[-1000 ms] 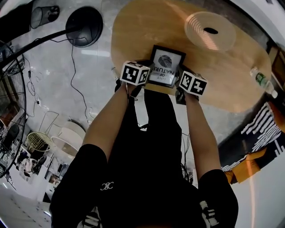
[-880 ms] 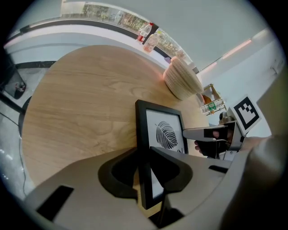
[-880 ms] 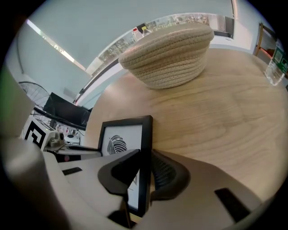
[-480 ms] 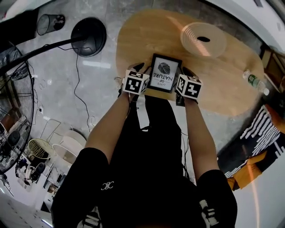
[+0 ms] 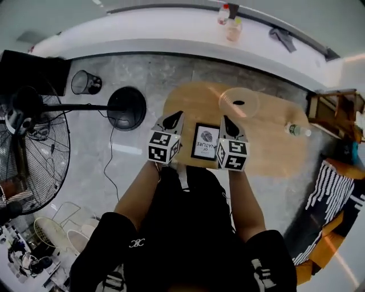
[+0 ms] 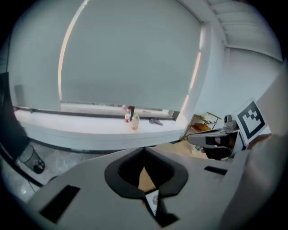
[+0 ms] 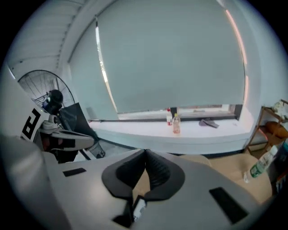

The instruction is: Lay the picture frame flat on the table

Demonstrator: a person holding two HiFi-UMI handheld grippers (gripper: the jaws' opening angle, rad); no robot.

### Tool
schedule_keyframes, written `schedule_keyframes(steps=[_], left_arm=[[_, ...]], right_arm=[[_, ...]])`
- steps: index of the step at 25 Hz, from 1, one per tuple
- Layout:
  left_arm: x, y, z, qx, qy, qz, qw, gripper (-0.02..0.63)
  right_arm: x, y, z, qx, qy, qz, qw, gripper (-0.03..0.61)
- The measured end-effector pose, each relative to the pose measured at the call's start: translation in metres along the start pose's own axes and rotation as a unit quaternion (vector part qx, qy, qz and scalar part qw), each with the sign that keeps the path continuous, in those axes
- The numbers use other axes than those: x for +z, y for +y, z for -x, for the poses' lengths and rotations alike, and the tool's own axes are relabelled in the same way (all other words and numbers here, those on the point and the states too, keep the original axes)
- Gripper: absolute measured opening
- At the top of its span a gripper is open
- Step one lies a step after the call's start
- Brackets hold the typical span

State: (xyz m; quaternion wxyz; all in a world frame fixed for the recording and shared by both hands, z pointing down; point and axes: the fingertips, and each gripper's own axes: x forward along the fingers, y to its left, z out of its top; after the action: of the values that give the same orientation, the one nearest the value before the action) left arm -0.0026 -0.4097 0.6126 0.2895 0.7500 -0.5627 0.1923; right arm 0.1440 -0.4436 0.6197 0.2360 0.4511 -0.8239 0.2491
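The black picture frame (image 5: 205, 141) with a white print lies flat near the front edge of the wooden table (image 5: 268, 145). My left gripper (image 5: 177, 116) hangs in the air left of the frame. My right gripper (image 5: 227, 121) hangs to its right. Neither touches it. In the left gripper view the jaws (image 6: 144, 148) meet at their tips, having just closed on nothing, and a sliver of the frame (image 6: 154, 201) shows below them. The right gripper (image 7: 145, 151) is likewise shut and empty, with the frame (image 7: 138, 209) far below.
A pale round disc (image 5: 239, 102) lies at the table's back and a plastic bottle (image 5: 296, 130) at its right end. On the floor to the left are a black lamp base (image 5: 126, 108), a bin (image 5: 85, 82) and a large fan (image 5: 28, 142). Bottles (image 5: 228, 17) stand on a white ledge.
Both grippers have come away from the frame's sides and risen well above the table. The frame stays flat where it was. The head view has pulled back and shows more of the room.
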Motion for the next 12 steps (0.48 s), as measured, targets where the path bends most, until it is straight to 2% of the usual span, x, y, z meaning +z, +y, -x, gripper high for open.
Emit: schedule_keyframes(steps=[2, 5, 9, 12], left_arm=[[0.043, -0.004, 0.032, 0.008, -0.039, -0.017, 0.9990, 0.020], [0.102, -0.007, 0.074, 0.024, -0.095, -0.044, 0.9942, 0.020], [0.143, -0.016, 0.155, 0.031, -0.147, -0.052, 0.9872, 0.020], [0.185, -0.020, 0.210, 0.034, -0.205, -0.070, 0.9756, 0.020]], right_arm=[[0.044, 0.019, 0.029, 0.002, -0.051, 0.019, 0.999, 0.015], [0.116, 0.034, 0.068, -0.020, -0.133, 0.039, 0.990, 0.014], [0.177, 0.063, 0.140, -0.024, -0.207, 0.028, 0.978, 0.014], [0.220, 0.085, 0.185, -0.019, -0.261, 0.036, 0.965, 0.012]])
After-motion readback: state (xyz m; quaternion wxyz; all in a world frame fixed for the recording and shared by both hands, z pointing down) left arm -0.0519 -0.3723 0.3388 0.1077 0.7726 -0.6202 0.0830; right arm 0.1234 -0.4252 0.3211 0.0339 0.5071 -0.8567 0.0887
